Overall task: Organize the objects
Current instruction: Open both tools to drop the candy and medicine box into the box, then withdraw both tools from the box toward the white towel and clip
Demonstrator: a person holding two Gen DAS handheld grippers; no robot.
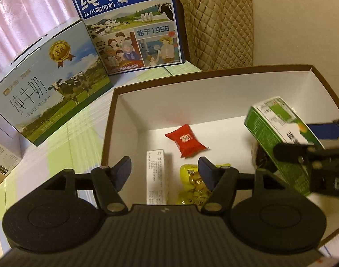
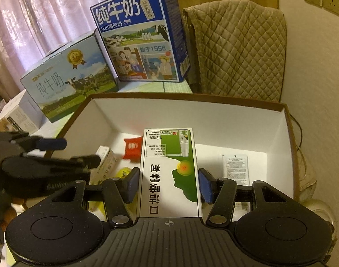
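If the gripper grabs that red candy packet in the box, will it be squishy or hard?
The red packet looks puffy with crimped ends, so it would probably crinkle and give a little. It seems light and lies flat on the box floor, so it likely slides instead of rolling.

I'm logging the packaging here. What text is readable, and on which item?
"纯牛奶", "从小喝的奶", "始于1956": blue milk carton.
"纯牛奶", "PURE MILK": pale milk carton.
"口洁喷雾剂", "15毫升": green spray box in the right gripper.
Red packet, white box, sachet: print unreadable.
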